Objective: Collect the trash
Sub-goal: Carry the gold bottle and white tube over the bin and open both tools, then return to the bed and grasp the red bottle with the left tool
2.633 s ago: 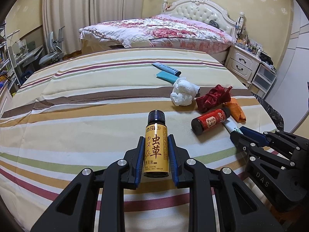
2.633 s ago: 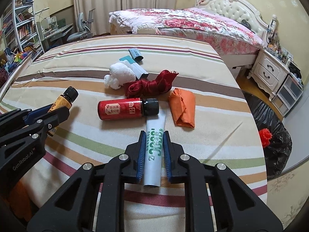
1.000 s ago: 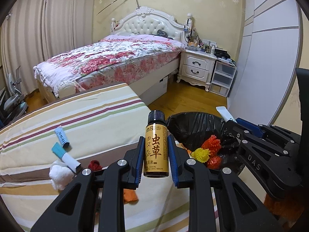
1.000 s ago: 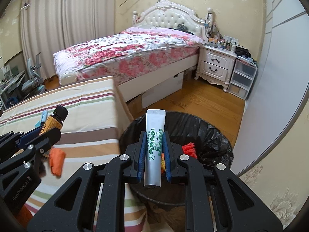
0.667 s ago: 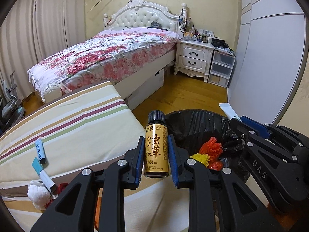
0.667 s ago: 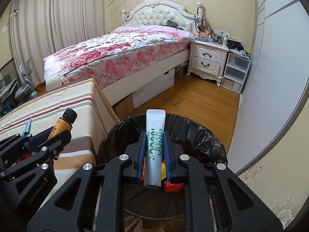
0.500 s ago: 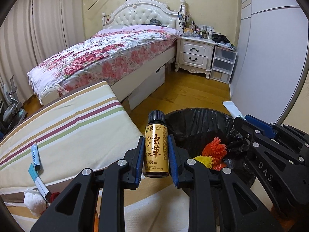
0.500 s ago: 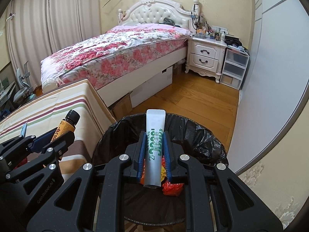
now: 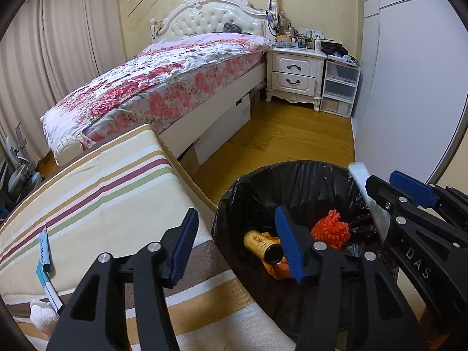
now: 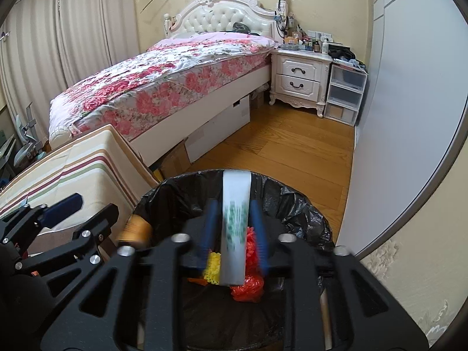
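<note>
- A bed with a white tufted headboard (image 9: 210, 20) and a pink floral quilt (image 9: 163, 79) stands against the yellow star-patterned wall.
- A white two-drawer nightstand (image 9: 295, 73) is just beside the bed, at the headboard end; small bottles and clutter cover its top.
- A clear plastic drawer unit (image 9: 340, 87) is just beside the nightstand, on the side away from the bed.
- Beige pleated curtains (image 9: 67, 46) hang beyond the bed's far side.
- A light wooden plank floor (image 9: 280, 140) runs along the bed's near side.
- A pale grey wardrobe panel (image 9: 409, 87) stands across that floor from the bed.
</note>
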